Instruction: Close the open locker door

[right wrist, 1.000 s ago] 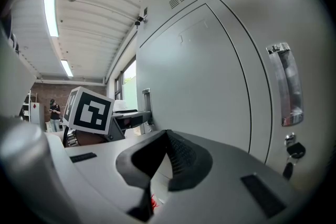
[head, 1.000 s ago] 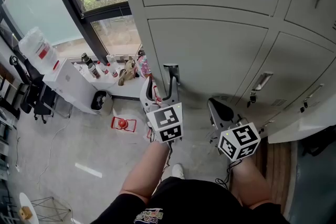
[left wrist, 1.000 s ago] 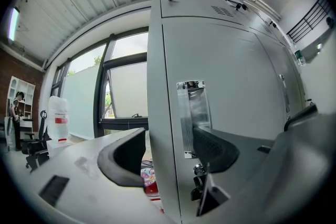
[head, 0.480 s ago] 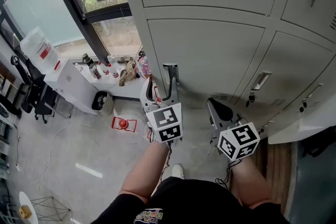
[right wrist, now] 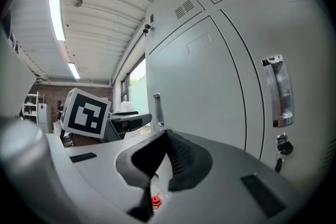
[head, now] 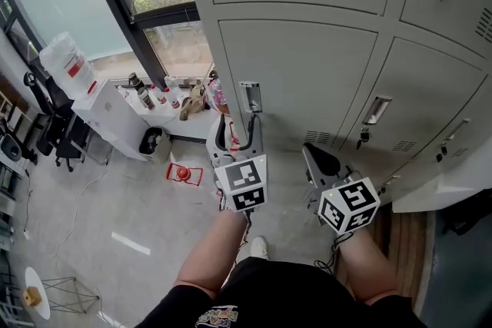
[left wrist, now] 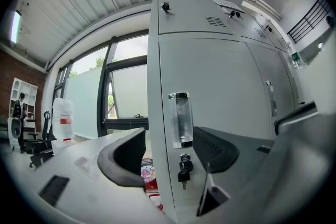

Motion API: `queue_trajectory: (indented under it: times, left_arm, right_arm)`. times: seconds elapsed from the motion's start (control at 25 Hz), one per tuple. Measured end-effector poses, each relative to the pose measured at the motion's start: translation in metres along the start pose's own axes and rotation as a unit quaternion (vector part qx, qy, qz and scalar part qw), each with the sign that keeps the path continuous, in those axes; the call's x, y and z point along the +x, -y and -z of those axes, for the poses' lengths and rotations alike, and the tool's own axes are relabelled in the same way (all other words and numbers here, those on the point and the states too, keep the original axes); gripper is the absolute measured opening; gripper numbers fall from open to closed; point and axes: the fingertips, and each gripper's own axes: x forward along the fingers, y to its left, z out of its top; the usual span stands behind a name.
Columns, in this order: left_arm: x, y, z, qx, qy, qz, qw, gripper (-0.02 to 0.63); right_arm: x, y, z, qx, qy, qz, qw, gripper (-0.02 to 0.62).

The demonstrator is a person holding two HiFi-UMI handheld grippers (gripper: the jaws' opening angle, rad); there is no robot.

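Facing you at the far side, the locker door (head: 307,81) looks almost flush with its neighbours, with its handle (head: 250,97) and key (left wrist: 184,174) at its left edge. Your left gripper (head: 238,125) is wide open, one jaw at each side of that edge, holding nothing. Your right gripper (right wrist: 165,136), nearer and to the right, is closed and empty.

Locker door (head: 307,81) is matt painted metal, handle (left wrist: 180,119) glossy chrome

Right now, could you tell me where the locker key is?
In the left gripper view, the key hangs from the lock just below the door handle.
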Motion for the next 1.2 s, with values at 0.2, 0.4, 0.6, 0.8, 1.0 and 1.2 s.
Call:
queue_trajectory:
  times: [0.2,0.4,0.6,0.8,1.0,1.2]
  left_arm:
    - [-0.031,0.006,-0.002,0.003,0.000,-0.010,0.9999,0.259]
    - [-0.066,0.016,-0.006,0.004,0.001,-0.018,0.9998,0.259]
    - [-0.104,0.029,-0.006,0.007,-0.001,-0.025,0.9997,0.259]
    - [-0.139,0.036,0.000,0.013,-0.009,-0.026,0.9995,0.259]
    - [-0.166,0.032,0.008,0.013,-0.014,-0.028,0.9994,0.259]
    - [-0.192,0.015,0.017,0.010,-0.021,-0.023,0.9995,0.258]
  right_arm:
    - [-0.022,-0.011,-0.002,-0.006,0.001,-0.014,1.000,0.052]
    - [-0.049,-0.022,0.000,-0.010,0.000,-0.029,1.000,0.052]
    - [-0.073,-0.034,0.007,-0.010,-0.002,-0.046,0.999,0.052]
    - [-0.089,-0.047,0.021,-0.002,-0.011,-0.058,0.998,0.052]
    - [-0.091,-0.061,0.031,0.005,-0.019,-0.068,0.997,0.052]
    - [-0.084,-0.082,0.042,0.014,-0.026,-0.071,0.997,0.052]
